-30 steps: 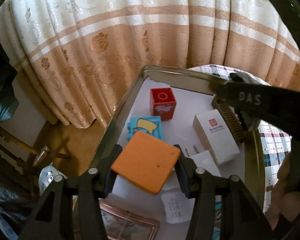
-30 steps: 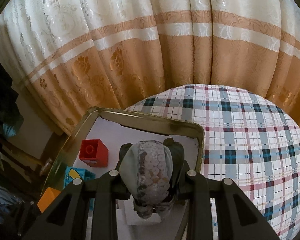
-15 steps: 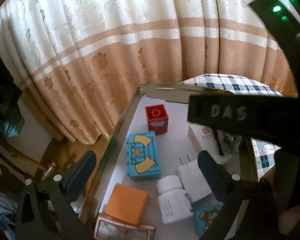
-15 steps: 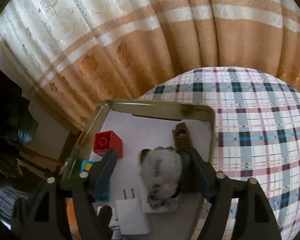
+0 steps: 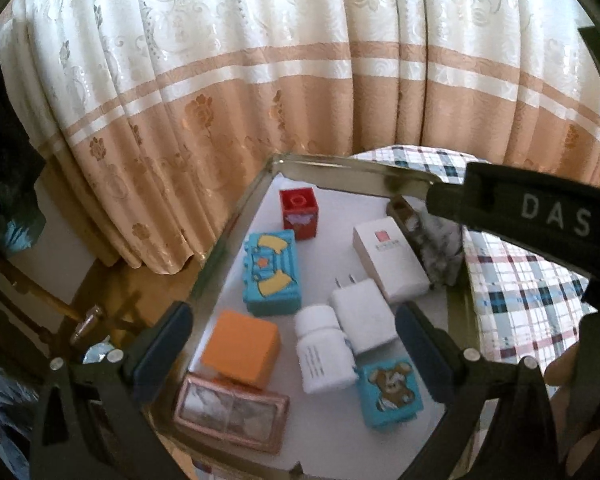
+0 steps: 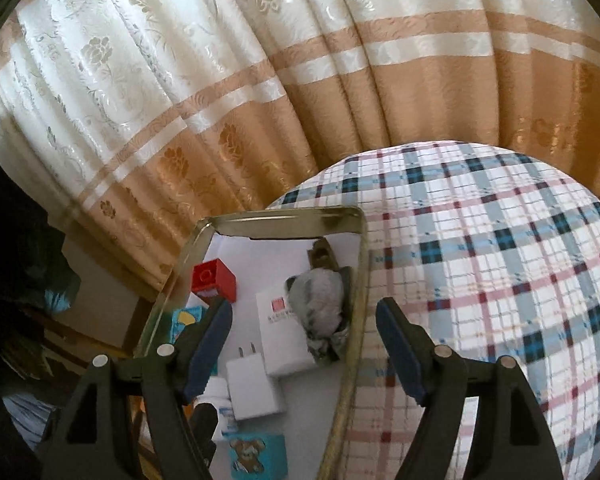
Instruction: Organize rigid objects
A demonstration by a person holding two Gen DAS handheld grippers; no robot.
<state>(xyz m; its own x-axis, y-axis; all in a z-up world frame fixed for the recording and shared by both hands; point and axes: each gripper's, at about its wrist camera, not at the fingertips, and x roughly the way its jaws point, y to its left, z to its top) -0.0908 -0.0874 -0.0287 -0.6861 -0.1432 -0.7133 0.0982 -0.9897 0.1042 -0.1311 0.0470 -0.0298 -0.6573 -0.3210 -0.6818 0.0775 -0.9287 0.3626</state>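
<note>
A metal tray [image 5: 340,168] with a white floor holds the objects. The orange block [image 5: 242,352] lies at its near left, below and between the wide-open fingers of my left gripper [image 5: 292,312], untouched. A grey fuzzy object with a brown wooden end [image 6: 320,300] rests against the tray's right rim [image 6: 360,280]. My right gripper [image 6: 303,304] hovers open over it, with the pads clear of it. The same grey object [image 5: 440,248] shows in the left wrist view under the right gripper's black body marked DAS [image 5: 540,208].
Also in the tray are a red block [image 5: 299,214], a blue and yellow block [image 5: 272,274], a white box [image 5: 390,258], a white plug [image 5: 364,316], a white bottle [image 5: 324,354], a blue bear block [image 5: 390,390] and a rose-gold frame [image 5: 232,414]. Plaid cloth [image 6: 500,260] lies to the right, curtains behind.
My left gripper opened and let go of the orange block, which now lies in the tray. My right gripper opened, released the grey fuzzy object by the right rim, and drew back.
</note>
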